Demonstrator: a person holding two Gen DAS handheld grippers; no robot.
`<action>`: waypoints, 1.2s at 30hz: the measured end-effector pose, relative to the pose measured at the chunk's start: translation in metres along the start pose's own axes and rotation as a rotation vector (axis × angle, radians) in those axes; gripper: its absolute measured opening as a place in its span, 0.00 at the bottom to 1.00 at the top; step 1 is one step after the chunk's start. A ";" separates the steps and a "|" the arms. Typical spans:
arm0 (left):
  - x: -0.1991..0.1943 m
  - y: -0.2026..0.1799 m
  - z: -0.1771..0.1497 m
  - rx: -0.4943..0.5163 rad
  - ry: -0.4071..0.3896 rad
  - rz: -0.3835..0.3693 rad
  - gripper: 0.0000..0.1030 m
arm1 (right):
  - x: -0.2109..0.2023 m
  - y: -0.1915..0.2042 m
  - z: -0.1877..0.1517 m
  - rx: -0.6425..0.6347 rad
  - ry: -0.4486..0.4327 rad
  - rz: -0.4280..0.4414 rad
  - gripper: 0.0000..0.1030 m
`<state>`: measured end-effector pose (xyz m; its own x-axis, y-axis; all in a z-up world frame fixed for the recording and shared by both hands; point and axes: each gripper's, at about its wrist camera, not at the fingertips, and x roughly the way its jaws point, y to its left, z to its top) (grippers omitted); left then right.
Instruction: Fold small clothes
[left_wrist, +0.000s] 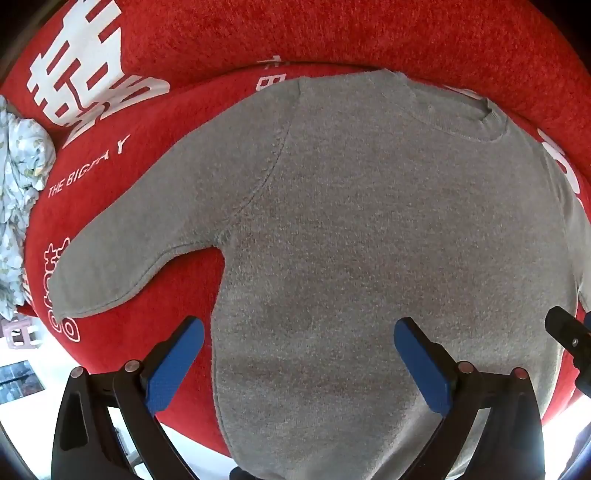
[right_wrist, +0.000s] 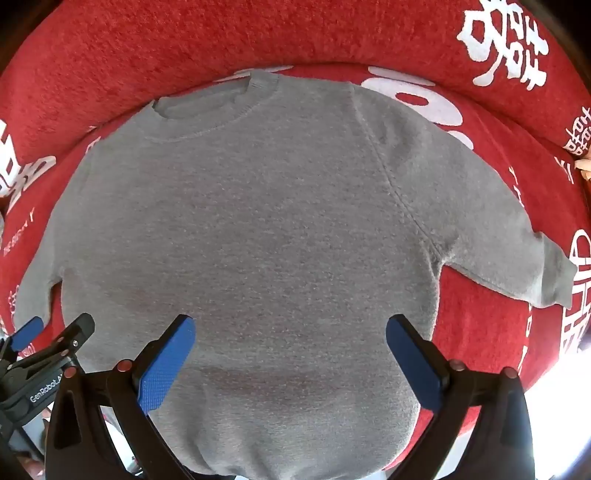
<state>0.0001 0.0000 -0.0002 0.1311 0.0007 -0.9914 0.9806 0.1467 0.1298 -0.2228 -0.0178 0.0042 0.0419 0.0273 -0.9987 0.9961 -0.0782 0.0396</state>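
A small grey sweater (left_wrist: 351, 229) lies flat on a red blanket, collar at the far side, both sleeves spread out. It fills the right wrist view too (right_wrist: 258, 221). My left gripper (left_wrist: 299, 328) is open, hovering over the sweater's lower left part, its left finger past the side edge. My right gripper (right_wrist: 290, 325) is open over the lower right part of the body. Neither holds cloth. The left sleeve (left_wrist: 122, 254) points down-left; the right sleeve (right_wrist: 517, 251) points right. Each gripper shows at the edge of the other's view.
The red blanket (left_wrist: 332, 33) with white lettering covers the surface and rises at the back. A crumpled pale floral cloth (left_wrist: 18, 192) lies at the far left. The blanket's front edge drops off to a bright floor (left_wrist: 33, 406).
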 end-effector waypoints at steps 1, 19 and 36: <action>0.000 0.000 -0.001 0.001 0.000 0.002 1.00 | 0.000 0.000 0.000 -0.001 0.000 0.001 1.00; 0.003 -0.002 0.004 -0.003 -0.003 0.001 1.00 | 0.002 -0.003 -0.002 -0.017 0.009 0.000 1.00; 0.002 0.002 -0.003 -0.007 -0.001 0.004 1.00 | 0.002 -0.001 -0.005 -0.025 0.010 0.003 1.00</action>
<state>0.0015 0.0028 -0.0021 0.1347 -0.0001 -0.9909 0.9791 0.1539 0.1331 -0.2229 -0.0127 0.0022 0.0456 0.0373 -0.9983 0.9976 -0.0532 0.0436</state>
